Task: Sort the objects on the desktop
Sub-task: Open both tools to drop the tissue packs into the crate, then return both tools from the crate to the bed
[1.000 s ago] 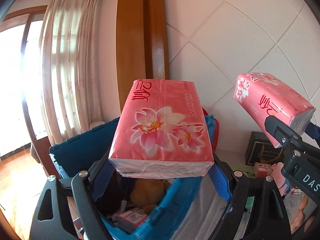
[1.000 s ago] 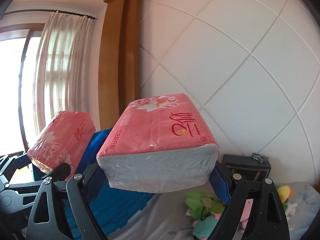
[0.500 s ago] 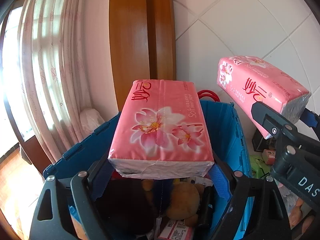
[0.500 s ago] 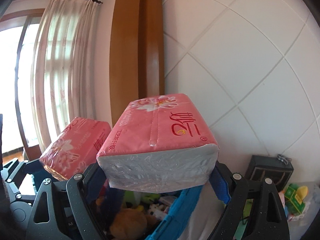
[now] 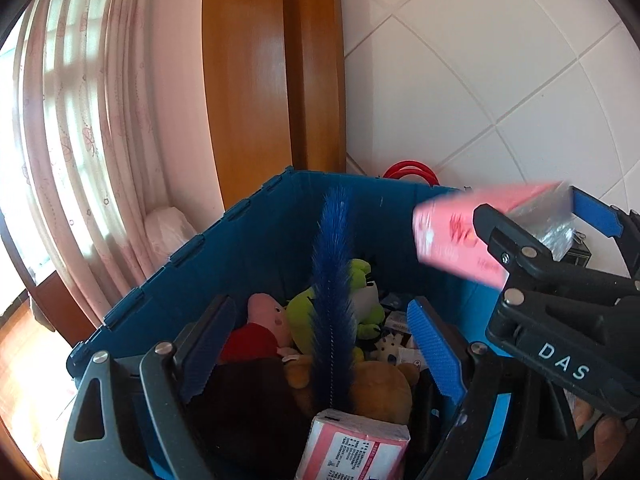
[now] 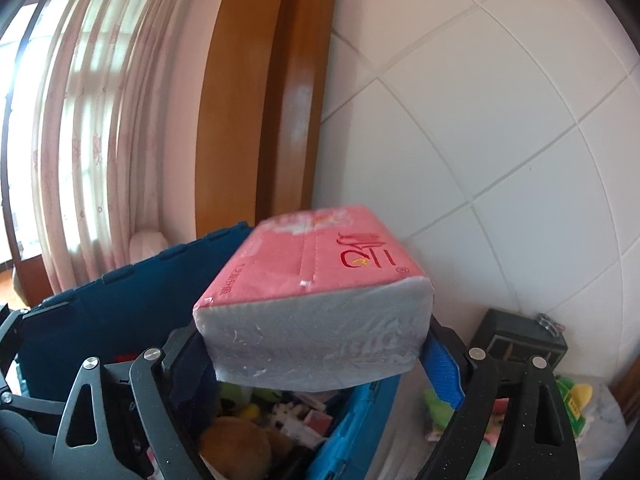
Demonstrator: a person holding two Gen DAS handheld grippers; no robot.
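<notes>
A pink tissue pack (image 6: 316,280) sits between the fingers of the right gripper (image 6: 316,364), above the near right part of the blue crate (image 5: 248,248). Its clear plastic end faces the camera, its printed pink top tilts up and away. The jaws are opening around it: the blue pad (image 6: 440,372) on the right side shows beside the pack's lower corner, the left pad is close against the other side, and whether either still presses cannot be told. In the left wrist view the same pack (image 5: 452,236) appears blurred over the crate's right rim.

A second pink tissue pack (image 5: 352,448) lies inside the crate, at its near edge, its barcode label up, directly below the left gripper (image 5: 316,344). That gripper's fingers stand wide apart with nothing between them, over the crate's open top.

The crate holds soft toys: a pink pig toy (image 5: 266,320) in red, a green frog toy (image 5: 360,292), a brown teddy (image 5: 380,392), and a dark blue feather brush (image 5: 334,288) standing upright in the middle. A red loop (image 5: 408,170) shows behind the crate's far rim.

Right of the crate, a grey cloth surface (image 6: 404,432) carries a black box (image 6: 520,340) near the white tiled wall (image 6: 480,140) and green toys (image 6: 568,400). Behind the crate stand a wooden frame (image 6: 260,100) and a pale curtain (image 6: 100,120).
</notes>
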